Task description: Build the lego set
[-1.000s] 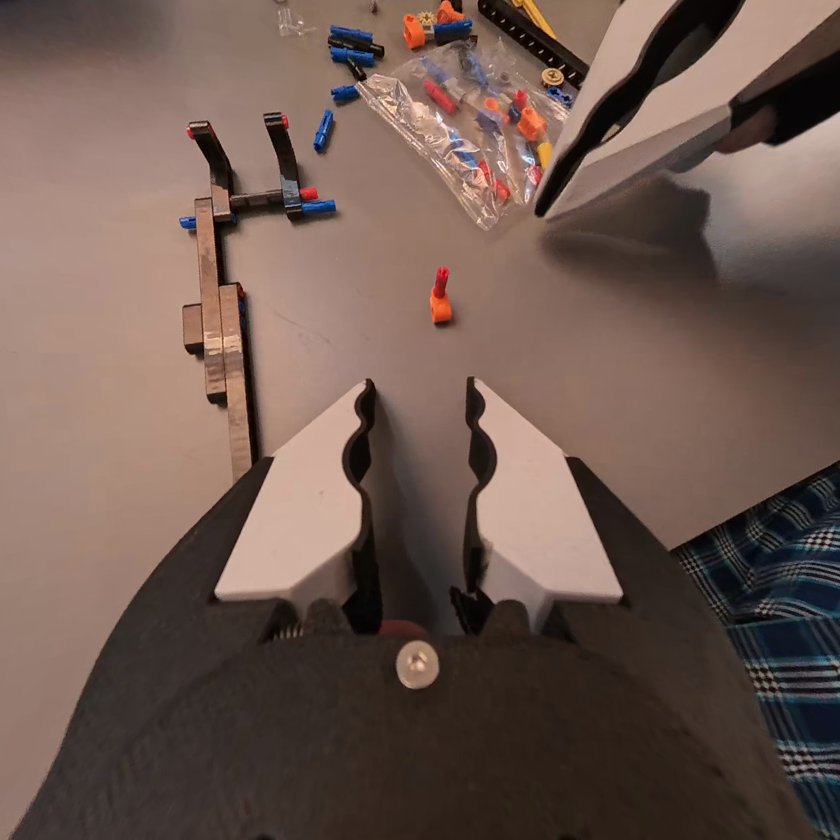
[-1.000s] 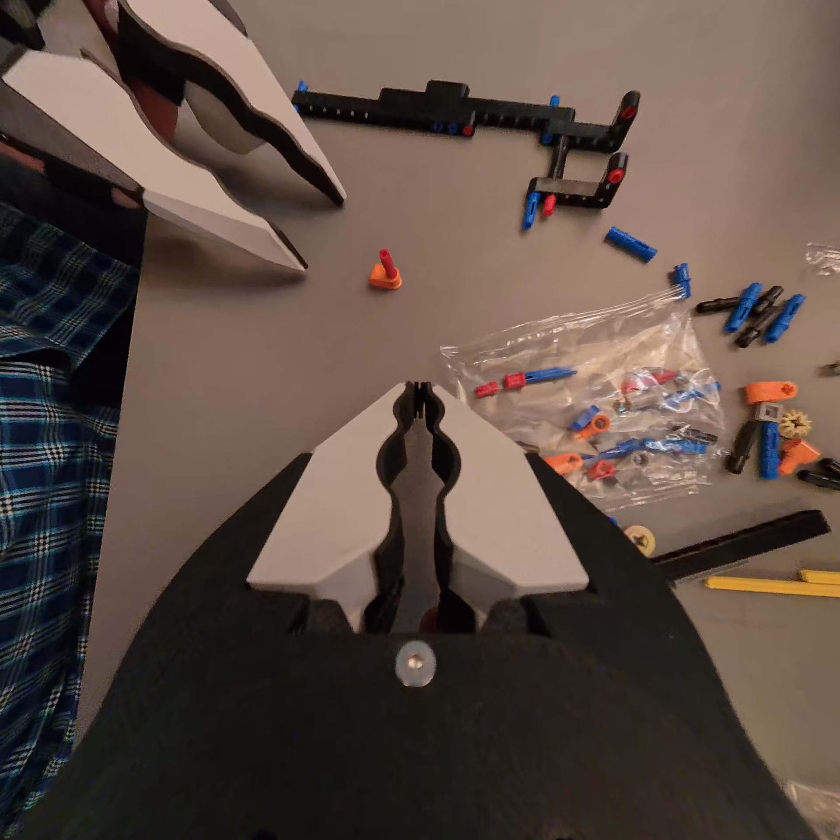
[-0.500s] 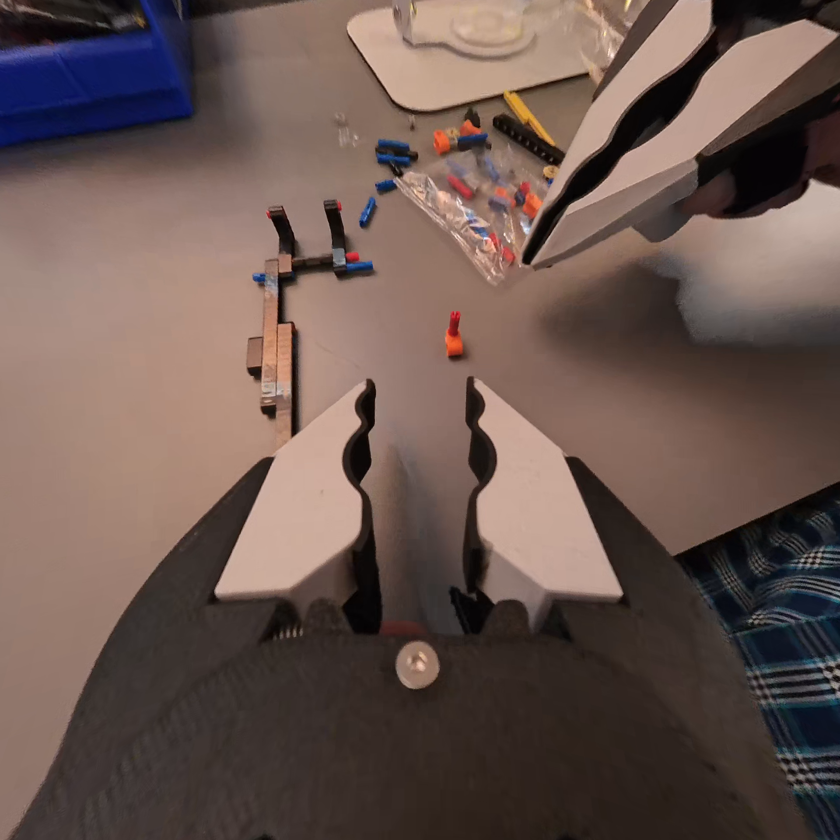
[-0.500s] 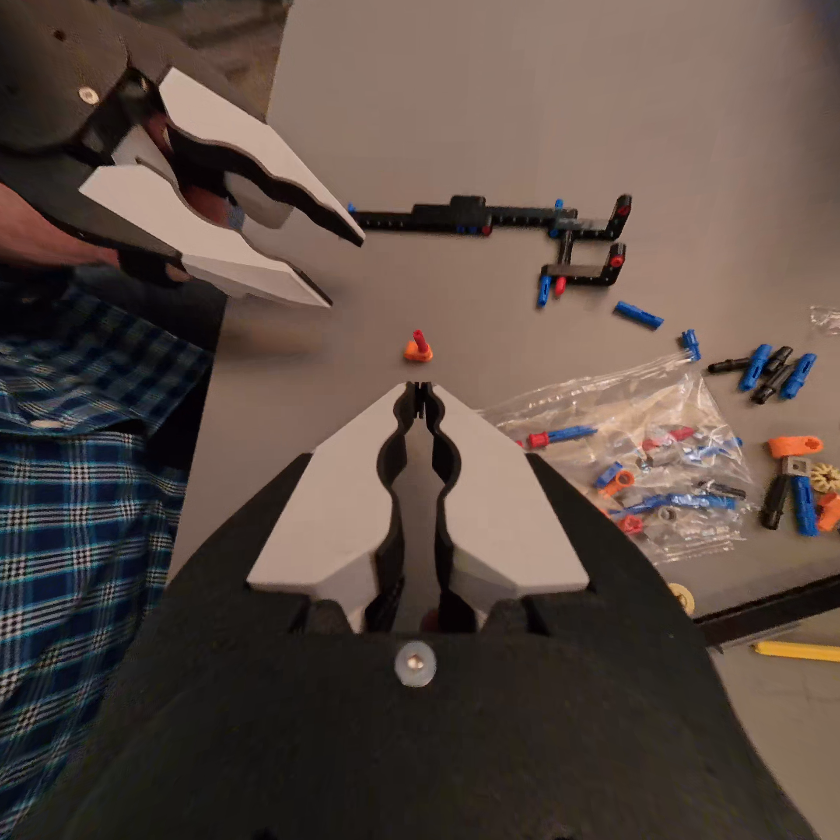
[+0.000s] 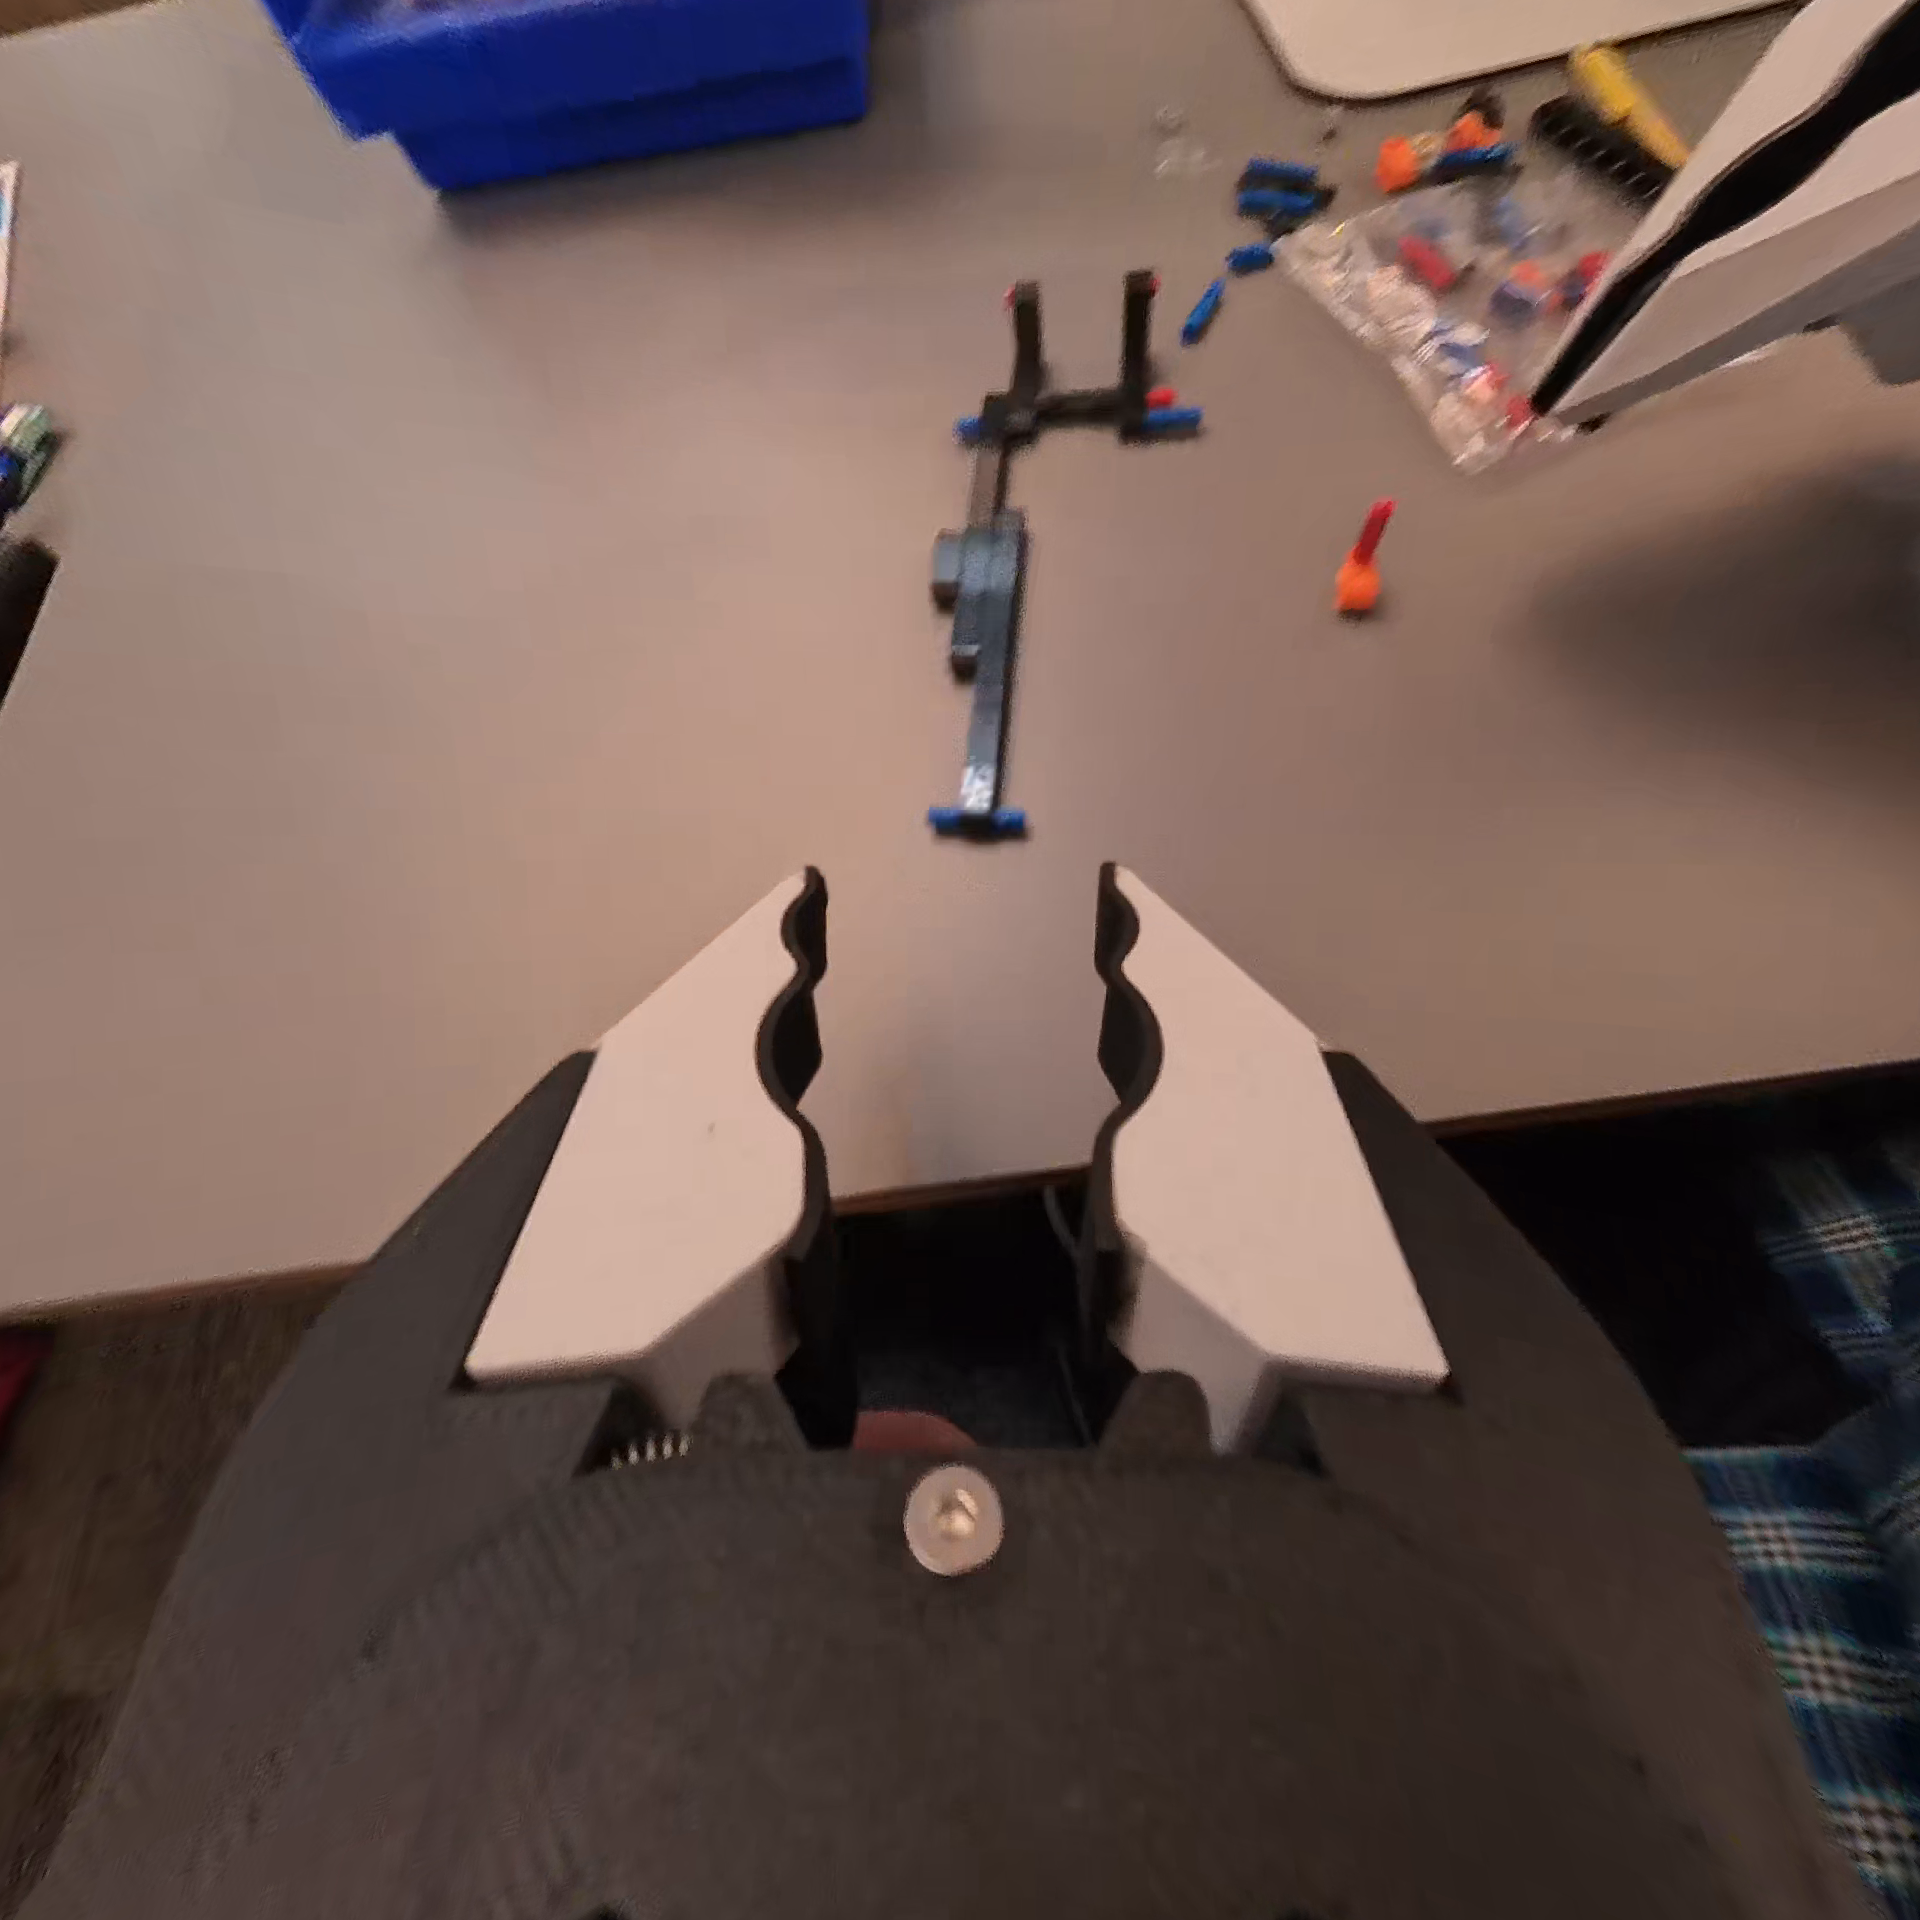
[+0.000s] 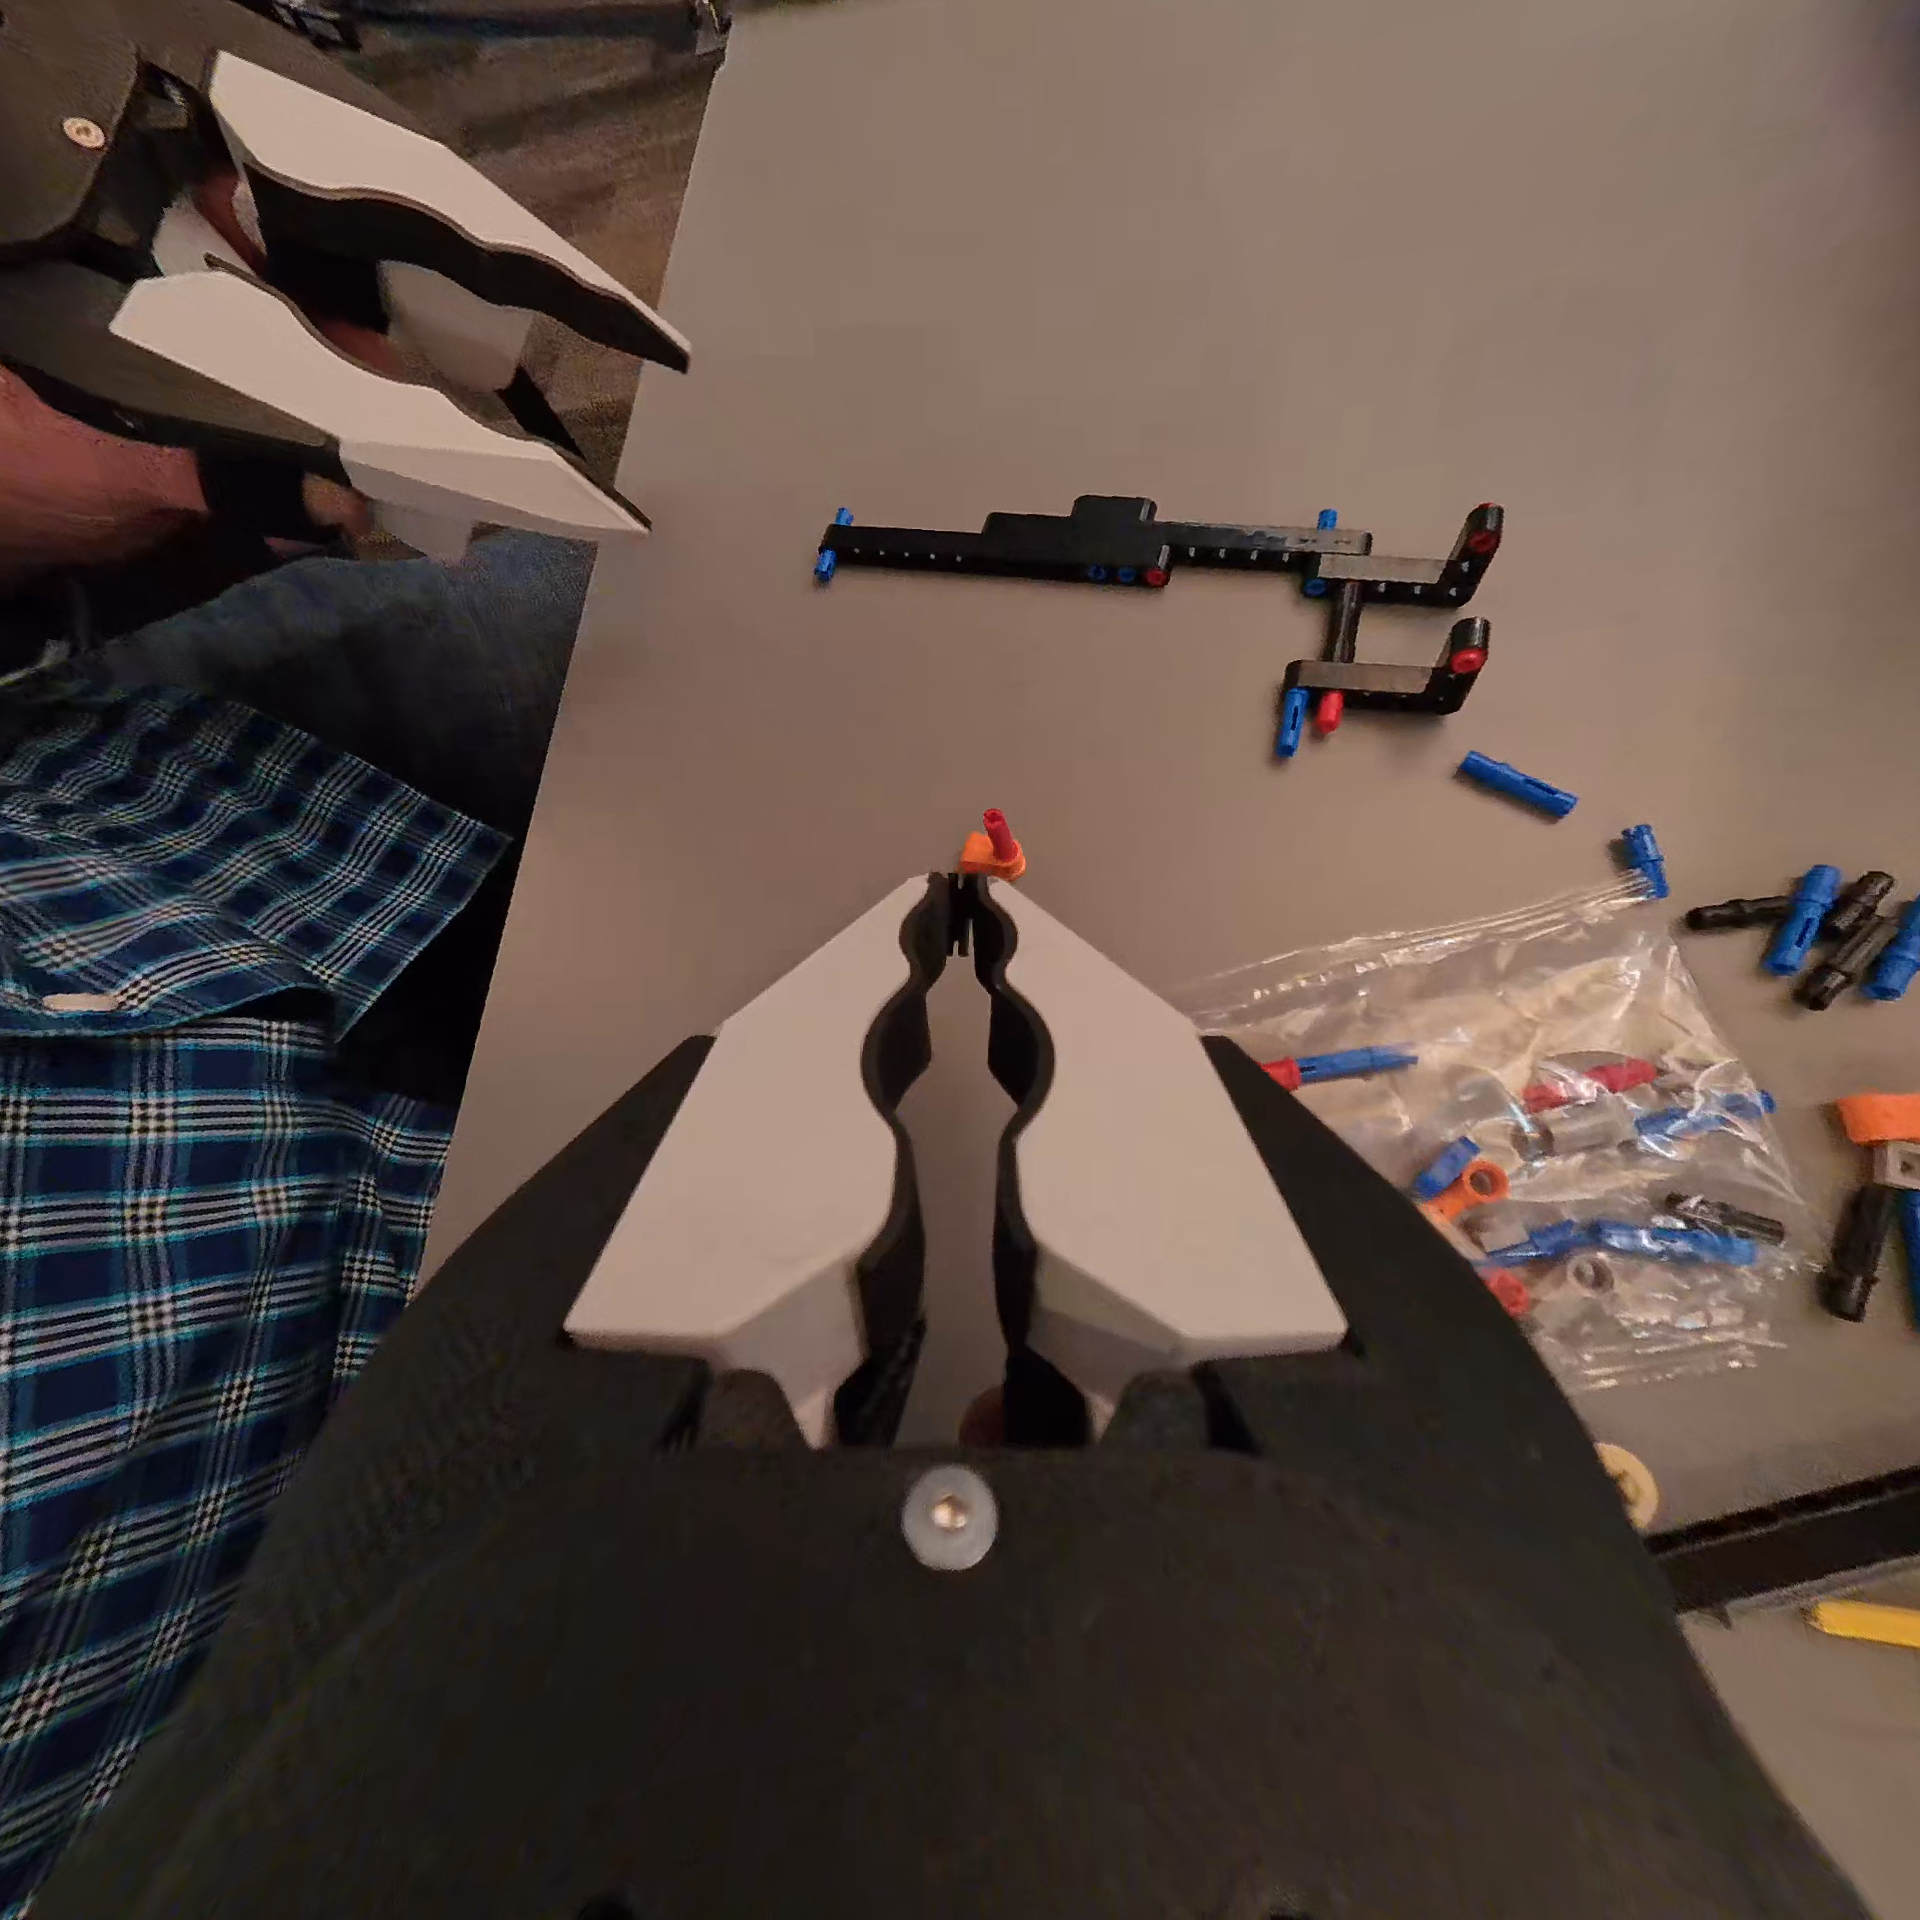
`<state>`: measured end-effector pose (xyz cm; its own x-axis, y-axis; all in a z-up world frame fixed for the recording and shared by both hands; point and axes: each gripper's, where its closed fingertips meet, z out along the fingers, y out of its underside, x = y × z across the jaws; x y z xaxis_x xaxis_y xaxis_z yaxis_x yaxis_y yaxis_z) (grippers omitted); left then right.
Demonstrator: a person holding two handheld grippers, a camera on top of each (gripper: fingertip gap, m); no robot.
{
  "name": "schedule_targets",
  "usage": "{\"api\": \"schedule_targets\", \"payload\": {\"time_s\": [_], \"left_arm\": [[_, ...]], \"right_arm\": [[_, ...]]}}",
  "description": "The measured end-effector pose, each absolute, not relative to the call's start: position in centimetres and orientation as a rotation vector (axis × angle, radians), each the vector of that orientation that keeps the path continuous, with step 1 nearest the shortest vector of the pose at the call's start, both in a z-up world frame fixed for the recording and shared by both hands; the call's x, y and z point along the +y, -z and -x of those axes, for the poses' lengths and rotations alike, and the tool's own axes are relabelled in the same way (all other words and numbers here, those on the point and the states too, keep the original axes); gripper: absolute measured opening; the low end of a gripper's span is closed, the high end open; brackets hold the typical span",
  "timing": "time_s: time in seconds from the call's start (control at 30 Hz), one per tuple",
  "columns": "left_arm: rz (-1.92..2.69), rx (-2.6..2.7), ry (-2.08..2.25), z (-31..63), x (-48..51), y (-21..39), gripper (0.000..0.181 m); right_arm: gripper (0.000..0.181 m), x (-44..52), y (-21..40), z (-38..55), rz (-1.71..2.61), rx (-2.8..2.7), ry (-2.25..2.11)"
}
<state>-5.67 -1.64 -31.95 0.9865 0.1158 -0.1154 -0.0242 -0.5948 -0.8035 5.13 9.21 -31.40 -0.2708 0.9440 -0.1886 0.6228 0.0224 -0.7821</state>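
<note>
Black beam assembly (image 6: 1143,545), blue pins; orange-red piece (image 6: 992,847); blue-white plaid shirt (image 6: 187,1091).

Left gripper (image 5: 961,883) gapes wide and empty; right gripper (image 6: 961,883) pinched closed.

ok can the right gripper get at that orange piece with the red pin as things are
Probably yes. The orange piece stands alone on bare table, just past the right gripper tips, nothing between. The bag and black frame lie off to the sides. The jaws look shut, so they'd need to open first.
</note>
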Motion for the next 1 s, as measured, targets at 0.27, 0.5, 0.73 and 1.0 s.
{"api": "schedule_targets", "payload": {"time_s": [0.27,0.5,0.73,1.0], "left_arm": [[2.303,0.026,-0.242,6.3,-0.7,34.2,0.054],[2.349,0.127,-0.213,6.3,3.0,35.2,0.042],[2.357,0.079,-0.127,6.1,3.4,35.7,0.006],[2.331,-0.096,0.108,5.3,3.8,35.2,0.006]], "right_arm": [[0.001,8.8,32.0,-5.1,1.582,-1.944,-1.123],[0.001,9.2,32.0,-5.4,1.596,-1.930,-1.116],[0.001,9.7,31.9,-5.3,1.599,-1.920,-1.121],[0.001,9.4,31.8,-5.2,1.594,-1.918,-1.134]]}}
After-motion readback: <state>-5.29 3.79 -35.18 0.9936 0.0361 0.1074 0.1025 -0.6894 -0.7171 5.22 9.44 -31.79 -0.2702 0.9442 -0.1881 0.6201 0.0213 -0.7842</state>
